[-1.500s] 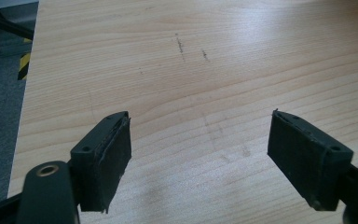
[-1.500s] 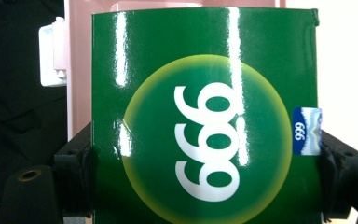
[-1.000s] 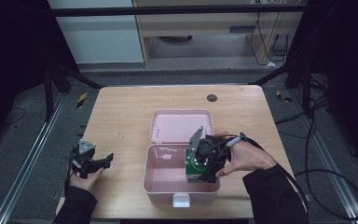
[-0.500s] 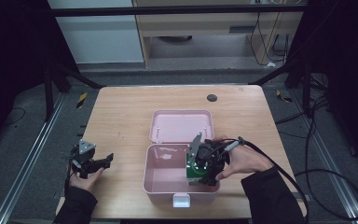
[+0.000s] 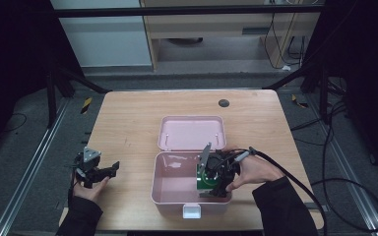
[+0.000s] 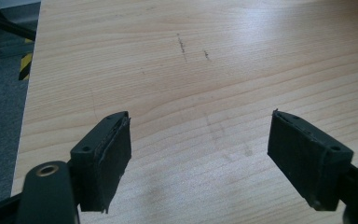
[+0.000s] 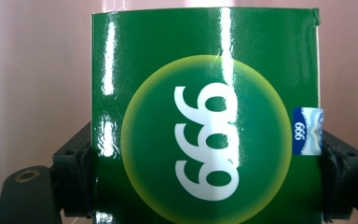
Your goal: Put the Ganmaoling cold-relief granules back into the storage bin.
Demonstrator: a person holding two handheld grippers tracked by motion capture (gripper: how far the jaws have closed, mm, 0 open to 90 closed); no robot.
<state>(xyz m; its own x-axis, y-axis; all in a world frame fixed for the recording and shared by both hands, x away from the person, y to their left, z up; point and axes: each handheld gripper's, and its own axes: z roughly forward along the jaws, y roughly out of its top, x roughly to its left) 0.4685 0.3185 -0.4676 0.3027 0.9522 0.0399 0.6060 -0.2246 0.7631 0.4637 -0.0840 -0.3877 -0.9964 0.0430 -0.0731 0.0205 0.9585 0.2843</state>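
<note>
A glossy green carton (image 7: 205,140) with a yellow circle and white digits stands between the pads of my right gripper (image 7: 205,186), which touch its two sides. These jaws have just been opening a little, with the carton still between them. From above, the right gripper (image 5: 214,186) points down into the open pink box (image 5: 167,196) and keeps the green carton (image 5: 205,178) low against the box's right inner side. My left gripper (image 5: 108,170) rests at the table's left, open, with bare wood between its pads (image 6: 107,158).
The pink box's lid (image 5: 192,132) lies flat behind it. A small dark round mark (image 5: 223,103) sits near the far edge of the wooden table (image 5: 128,123). A white latch (image 5: 192,211) sticks out at the box's front. A cable (image 5: 300,177) trails right.
My right gripper has sunk deeper into the pink box with the green carton. The left gripper has stayed where it was.
</note>
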